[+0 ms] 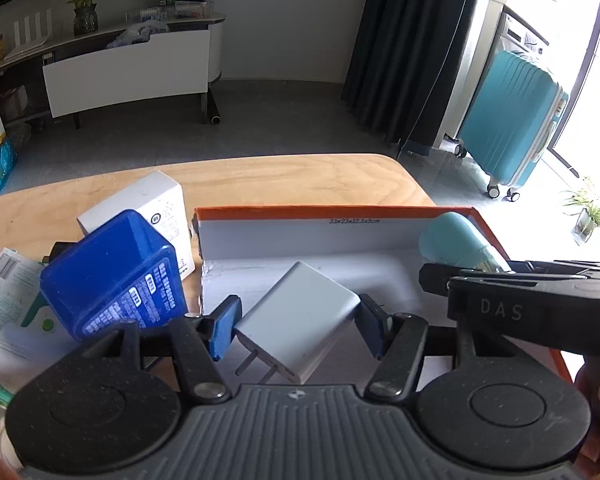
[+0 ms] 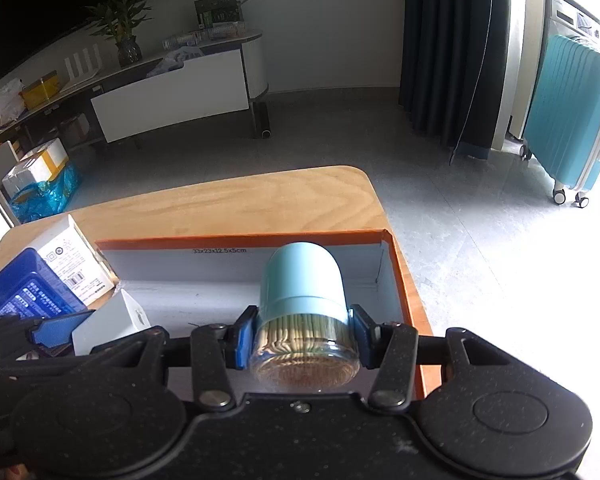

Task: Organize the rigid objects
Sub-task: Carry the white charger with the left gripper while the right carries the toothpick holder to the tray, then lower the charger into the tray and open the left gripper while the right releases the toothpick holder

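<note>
Over the orange-rimmed box (image 1: 380, 211), the left gripper (image 1: 298, 326) straddles the white charger (image 1: 296, 320), pads apart from it, apparently just released. In the right view, the right gripper (image 2: 303, 338) clamps the toothpick jar (image 2: 304, 312); lowering and releasing comes next.

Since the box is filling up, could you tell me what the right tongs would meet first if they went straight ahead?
Probably the far wall of the orange box. The right tongs, gripping the toothpick jar, point at it, though depth is unclear.
</note>
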Demonstrator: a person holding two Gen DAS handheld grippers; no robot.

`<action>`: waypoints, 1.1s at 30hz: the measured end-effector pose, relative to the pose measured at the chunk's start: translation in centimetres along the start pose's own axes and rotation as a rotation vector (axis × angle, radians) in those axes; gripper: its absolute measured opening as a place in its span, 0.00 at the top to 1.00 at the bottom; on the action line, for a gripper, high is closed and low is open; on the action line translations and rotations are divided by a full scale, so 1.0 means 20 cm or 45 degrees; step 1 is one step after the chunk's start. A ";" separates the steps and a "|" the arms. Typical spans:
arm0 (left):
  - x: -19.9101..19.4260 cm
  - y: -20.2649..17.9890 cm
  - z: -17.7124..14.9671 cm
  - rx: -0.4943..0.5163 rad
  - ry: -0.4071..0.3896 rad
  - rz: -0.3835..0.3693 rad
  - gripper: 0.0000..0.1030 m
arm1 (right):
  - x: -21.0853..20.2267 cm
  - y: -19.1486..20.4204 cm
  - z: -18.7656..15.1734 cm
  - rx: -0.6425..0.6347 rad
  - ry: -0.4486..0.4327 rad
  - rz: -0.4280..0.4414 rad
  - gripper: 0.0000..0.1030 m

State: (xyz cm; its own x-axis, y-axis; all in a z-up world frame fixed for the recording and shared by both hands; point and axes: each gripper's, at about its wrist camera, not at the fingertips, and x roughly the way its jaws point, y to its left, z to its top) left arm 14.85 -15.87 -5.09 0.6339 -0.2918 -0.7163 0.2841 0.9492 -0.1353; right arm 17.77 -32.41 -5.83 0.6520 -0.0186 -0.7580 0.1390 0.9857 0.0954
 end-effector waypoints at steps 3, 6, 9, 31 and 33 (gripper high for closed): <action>0.03 0.00 0.01 0.003 0.008 -0.003 0.39 | 0.01 -0.02 0.02 0.017 -0.022 0.016 0.42; 0.04 -0.02 0.02 0.010 0.011 -0.012 0.39 | -0.05 -0.02 0.03 0.010 -0.079 0.029 0.41; 0.07 -0.04 0.03 0.020 0.012 -0.033 0.39 | -0.15 -0.05 0.05 0.029 -0.153 0.053 0.38; -0.32 -0.03 -0.05 0.048 -0.062 0.078 0.02 | -0.54 -0.05 -0.18 0.084 -0.257 -0.043 0.30; -0.36 -0.01 -0.08 0.041 -0.062 0.090 0.02 | -0.55 -0.03 -0.21 0.074 -0.240 -0.035 0.29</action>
State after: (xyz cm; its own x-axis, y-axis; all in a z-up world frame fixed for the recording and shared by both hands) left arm 9.06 -13.77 -0.91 0.6873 -0.2305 -0.6889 0.2601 0.9635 -0.0629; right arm 7.39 -32.07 -0.19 0.7748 -0.0817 -0.6269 0.1977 0.9732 0.1176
